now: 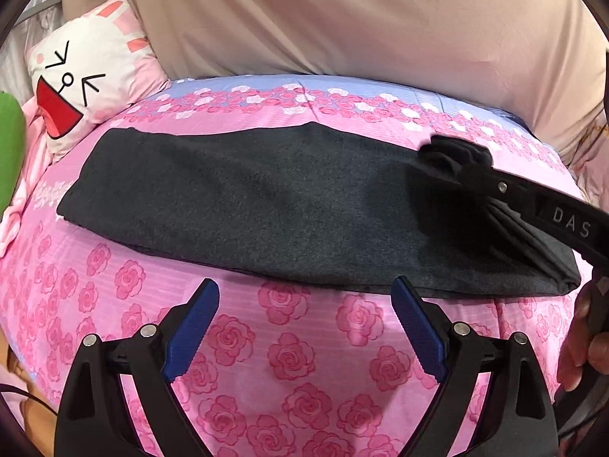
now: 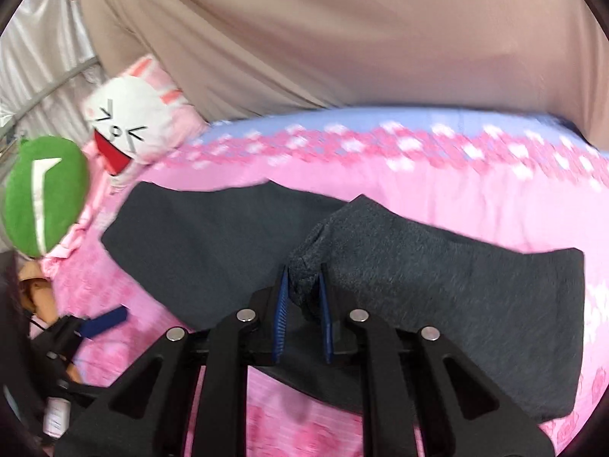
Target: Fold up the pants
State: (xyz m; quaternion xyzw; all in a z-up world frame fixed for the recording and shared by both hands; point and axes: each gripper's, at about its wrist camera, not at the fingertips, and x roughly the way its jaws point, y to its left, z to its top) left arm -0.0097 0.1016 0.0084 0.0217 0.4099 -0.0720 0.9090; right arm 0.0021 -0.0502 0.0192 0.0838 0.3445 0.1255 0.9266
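Observation:
Dark grey pants (image 1: 266,205) lie folded lengthwise across a pink rose-print bedspread (image 1: 289,358). My left gripper (image 1: 306,299) stands open just in front of the pants' near edge, with nothing between its blue pads. My right gripper (image 1: 460,160) comes in from the right and is shut on a bunched fold of the pants at their right end. In the right wrist view, the right gripper (image 2: 302,278) pinches that fold of the pants (image 2: 437,278) between its blue pads and holds it lifted off the bed. The left gripper (image 2: 102,321) shows at the lower left there.
A white cartoon rabbit pillow (image 1: 80,87) and a green plush (image 2: 42,194) lie at the bed's left end. A beige curtain (image 1: 361,19) hangs behind the bed. A hand (image 1: 586,342) holds the right gripper's handle at the right edge.

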